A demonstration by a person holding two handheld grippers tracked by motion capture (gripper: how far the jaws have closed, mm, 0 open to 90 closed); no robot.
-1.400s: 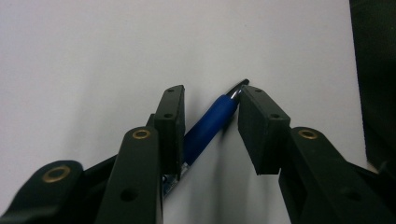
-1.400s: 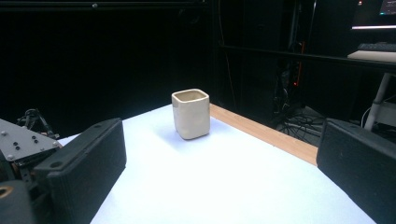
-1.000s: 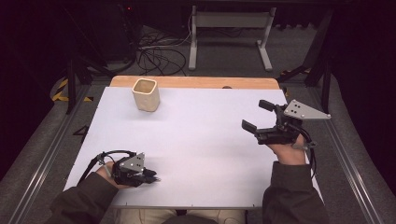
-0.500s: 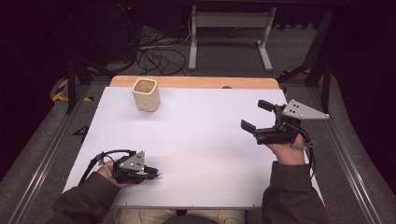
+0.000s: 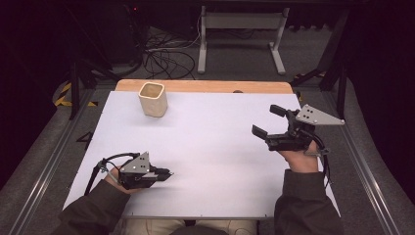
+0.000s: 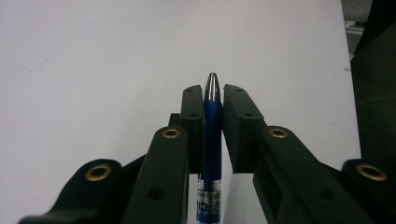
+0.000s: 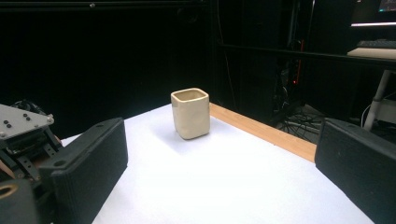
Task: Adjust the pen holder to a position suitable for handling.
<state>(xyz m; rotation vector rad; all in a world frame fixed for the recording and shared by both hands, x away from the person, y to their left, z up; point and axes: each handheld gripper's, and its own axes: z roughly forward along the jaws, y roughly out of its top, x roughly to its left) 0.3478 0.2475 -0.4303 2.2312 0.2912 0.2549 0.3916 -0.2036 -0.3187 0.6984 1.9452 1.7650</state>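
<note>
Left gripper (image 5: 164, 174) clamped on blue pen (image 6: 212, 126), low at near-left part of white table (image 5: 215, 147). Pen gripped between both pads, silver tip poking just past the jaw ends, clear printed barrel running back toward the camera. Right gripper (image 5: 268, 121) held above right side of table, jaws wide apart, nothing between them, aimed toward beige cup (image 5: 153, 99). Cup upright at far-left of table, near the wooden edge strip (image 5: 205, 86), well apart from both grippers.
</note>
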